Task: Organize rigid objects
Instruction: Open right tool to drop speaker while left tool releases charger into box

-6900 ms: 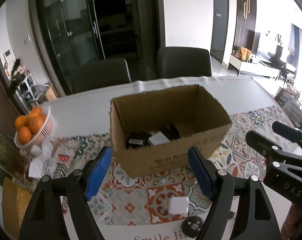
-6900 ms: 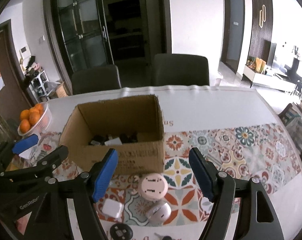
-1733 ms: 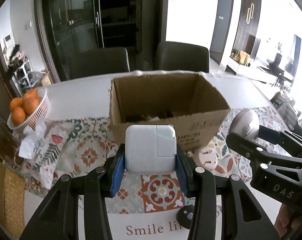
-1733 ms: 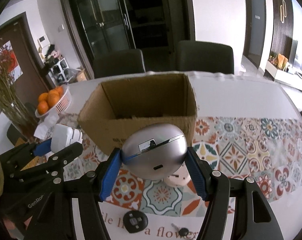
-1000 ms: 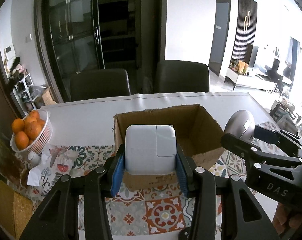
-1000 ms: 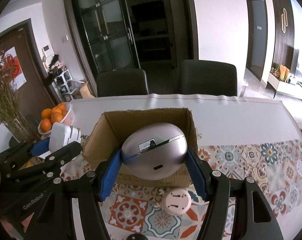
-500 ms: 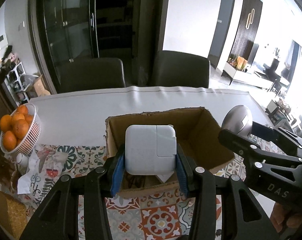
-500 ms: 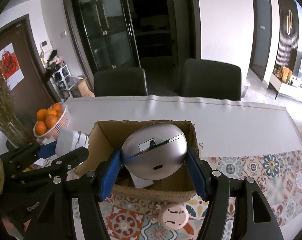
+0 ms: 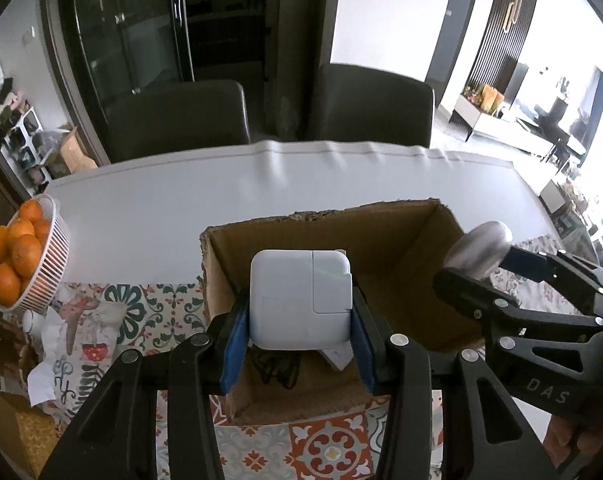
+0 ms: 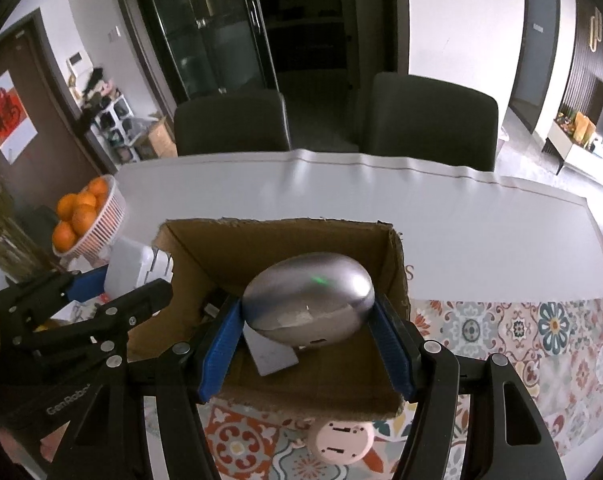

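From the left wrist cam, the left gripper (image 9: 300, 334) was clamped on a white power adapter (image 9: 300, 299), blue pads (image 9: 234, 346) squeezing both its sides, and the adapter was sitting right over the open cardboard box (image 9: 385, 222), near its left wall. Some dark stuff and a white card lay on the box floor underneath, too hidden to name. The right gripper (image 9: 497, 268) poked in from the right with a silver egg-shaped case (image 9: 479, 248) in it, over the box's right edge. A white basket of oranges (image 9: 25, 258) sat well off to the left on the table. On the right wrist cam, the right gripper (image 10: 307, 344) was closed around that silver egg-shaped case (image 10: 307, 306), held above the box (image 10: 277, 232) interior toward its right side, small green light on top. A pink round gadget (image 10: 339, 440) lay on the patterned mat just in front of the box.
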Tool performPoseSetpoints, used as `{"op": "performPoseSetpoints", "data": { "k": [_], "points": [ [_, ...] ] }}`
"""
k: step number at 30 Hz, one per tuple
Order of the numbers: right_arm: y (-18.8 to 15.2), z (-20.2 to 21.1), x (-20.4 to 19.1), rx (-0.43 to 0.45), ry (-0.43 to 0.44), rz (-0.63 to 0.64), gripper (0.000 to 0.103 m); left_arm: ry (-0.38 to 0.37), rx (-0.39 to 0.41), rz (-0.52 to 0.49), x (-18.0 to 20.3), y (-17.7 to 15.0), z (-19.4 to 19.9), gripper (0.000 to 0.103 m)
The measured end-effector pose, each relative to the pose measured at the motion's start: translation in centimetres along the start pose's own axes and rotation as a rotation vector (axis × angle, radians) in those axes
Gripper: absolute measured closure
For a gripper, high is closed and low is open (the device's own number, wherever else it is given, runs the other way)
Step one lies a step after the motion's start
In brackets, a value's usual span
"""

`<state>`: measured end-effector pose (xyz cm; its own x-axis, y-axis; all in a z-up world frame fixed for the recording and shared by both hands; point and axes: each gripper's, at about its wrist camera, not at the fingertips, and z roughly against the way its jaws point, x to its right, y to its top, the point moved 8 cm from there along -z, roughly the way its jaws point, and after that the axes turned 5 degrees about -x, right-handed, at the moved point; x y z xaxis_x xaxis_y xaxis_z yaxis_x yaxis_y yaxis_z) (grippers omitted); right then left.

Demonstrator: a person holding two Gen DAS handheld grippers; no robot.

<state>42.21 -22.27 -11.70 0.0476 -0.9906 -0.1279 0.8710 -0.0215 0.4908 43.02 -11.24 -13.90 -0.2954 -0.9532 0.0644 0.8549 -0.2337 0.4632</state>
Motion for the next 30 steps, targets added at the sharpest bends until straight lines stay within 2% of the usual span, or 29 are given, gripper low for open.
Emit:
{"op": "performPoseSetpoints", "data": {
  "k": [8,18,21,23,30],
  "points": [
    [0.2,-2.5,0.5,-0.079,-0.019,0.009,0.038,-0.004,-0.074,0.006,-0.5,0.2,-2.7,0.058],
    [-0.8,-4.3,0.8,-0.143,-0.015,-0.005,0.038,0.004,-0.119,0.022,-0.7,-0.6,-4.1,0.058],
    [-0.9,-4.4,0.9,-0.147,-0.02,-0.008,0.036,0.009,-0.108,0.018,-0.6,-0.5,-3.8,0.057],
    [-0.9,-4.3,0.9,-0.148,-0.017,-0.01,0.035,0.011,-0.101,0.017,-0.5,-0.5,-3.5,0.052],
    [-1.1,-3.0,1.7,-0.127,-0.043,-0.045,0.035,0.066,-0.045,0.002,-0.5,-0.3,-1.7,0.045]
  ]
}}
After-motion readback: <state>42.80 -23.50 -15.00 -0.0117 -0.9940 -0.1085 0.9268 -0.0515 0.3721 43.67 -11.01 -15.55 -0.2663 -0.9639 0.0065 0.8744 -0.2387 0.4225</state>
